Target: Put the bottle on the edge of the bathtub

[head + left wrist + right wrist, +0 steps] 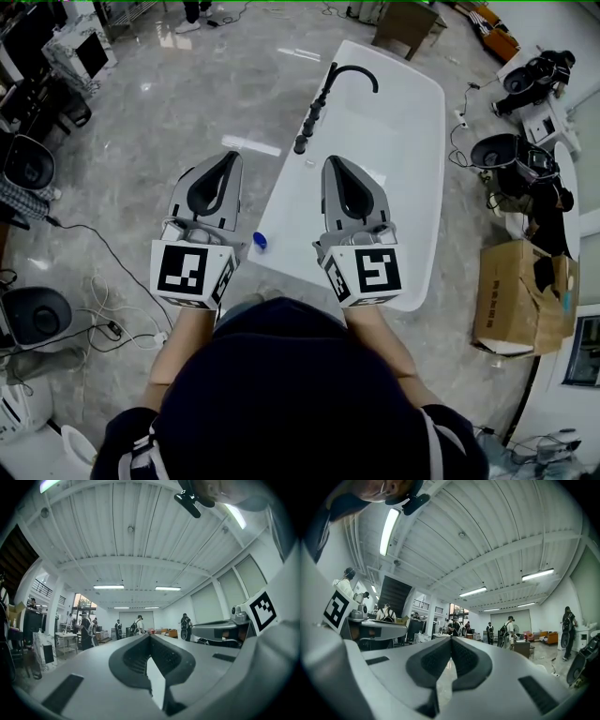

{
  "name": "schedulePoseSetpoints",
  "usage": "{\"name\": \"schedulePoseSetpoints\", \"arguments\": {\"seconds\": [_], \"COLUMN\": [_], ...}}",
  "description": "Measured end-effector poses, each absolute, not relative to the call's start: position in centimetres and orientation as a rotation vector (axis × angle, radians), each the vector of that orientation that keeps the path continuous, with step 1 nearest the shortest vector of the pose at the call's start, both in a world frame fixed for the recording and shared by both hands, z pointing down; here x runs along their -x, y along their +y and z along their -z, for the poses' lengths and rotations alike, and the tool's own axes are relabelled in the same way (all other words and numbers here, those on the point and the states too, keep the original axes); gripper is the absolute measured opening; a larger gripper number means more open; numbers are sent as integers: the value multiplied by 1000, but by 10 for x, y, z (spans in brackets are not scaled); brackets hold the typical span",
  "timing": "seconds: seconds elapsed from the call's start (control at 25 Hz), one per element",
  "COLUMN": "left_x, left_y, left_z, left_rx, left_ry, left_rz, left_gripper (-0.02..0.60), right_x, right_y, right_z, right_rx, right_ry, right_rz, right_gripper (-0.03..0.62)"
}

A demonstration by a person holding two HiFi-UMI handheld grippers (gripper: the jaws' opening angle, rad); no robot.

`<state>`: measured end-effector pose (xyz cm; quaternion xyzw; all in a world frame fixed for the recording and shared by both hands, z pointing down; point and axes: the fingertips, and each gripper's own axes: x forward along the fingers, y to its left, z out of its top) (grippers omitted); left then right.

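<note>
A white bathtub (pixel 412 122) stretches away from me in the head view, with a black faucet (pixel 323 94) on its left rim. A small bottle with a blue cap (pixel 260 241) stands on the tub's near left rim, between my two grippers. My left gripper (pixel 230 157) is held over the floor left of the tub, shut and empty. Over the tub's near end, my right gripper (pixel 330 161) is also shut and empty. In both gripper views the jaws point up into the room, with the left gripper (pixel 150 638) and right gripper (pixel 451 640) closed tip to tip.
A cardboard box (pixel 511 295) sits right of the tub, with black equipment (pixel 506 155) behind it. Cables (pixel 103 253) trail over the marble floor on the left near a round black device (pixel 33 314). Several people (pixel 506 632) stand far off in the hall.
</note>
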<state>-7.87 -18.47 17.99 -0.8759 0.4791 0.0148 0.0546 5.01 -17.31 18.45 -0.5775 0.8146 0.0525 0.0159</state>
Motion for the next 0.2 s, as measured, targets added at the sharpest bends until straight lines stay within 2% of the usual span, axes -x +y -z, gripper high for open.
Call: {"name": "schedulePoseSetpoints", "arguments": {"seconds": [0.2], "left_x": [81], "left_y": [-191], "left_z": [-181], "left_rx": [2659], "left_ry": [1446], "left_rz": [-44], "left_gripper": [21], "right_x": [-48], "right_y": [-179], "right_z": [-188], "right_rx": [1800], "right_ry": [2522], "right_rz": [-153], "right_gripper": [26]}}
